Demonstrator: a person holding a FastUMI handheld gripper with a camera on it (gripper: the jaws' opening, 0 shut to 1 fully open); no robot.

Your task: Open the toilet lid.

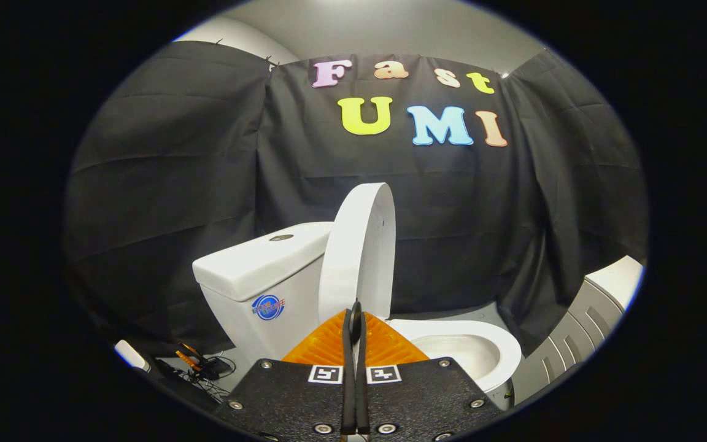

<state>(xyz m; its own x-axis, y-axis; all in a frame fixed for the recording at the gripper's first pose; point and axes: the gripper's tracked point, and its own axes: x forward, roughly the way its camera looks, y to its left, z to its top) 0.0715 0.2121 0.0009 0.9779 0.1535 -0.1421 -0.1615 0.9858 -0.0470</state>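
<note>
A: The gripper [353,319], fingers pressed together with nothing between them, hides the toilet bowl's [482,353] near rim and the lid's [359,252] hinge.

B: Floor clutter [203,365] beside the tank [261,270] (cables, perhaps) is too small to identify.

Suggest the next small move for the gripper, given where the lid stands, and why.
Probably ease the gripper back and away. The toilet lid already stands upright, leaning towards the tank, and the bowl lies open. The fingers are pressed together with nothing between them, their tips just short of the lid's lower edge, so no further push seems needed.
</note>
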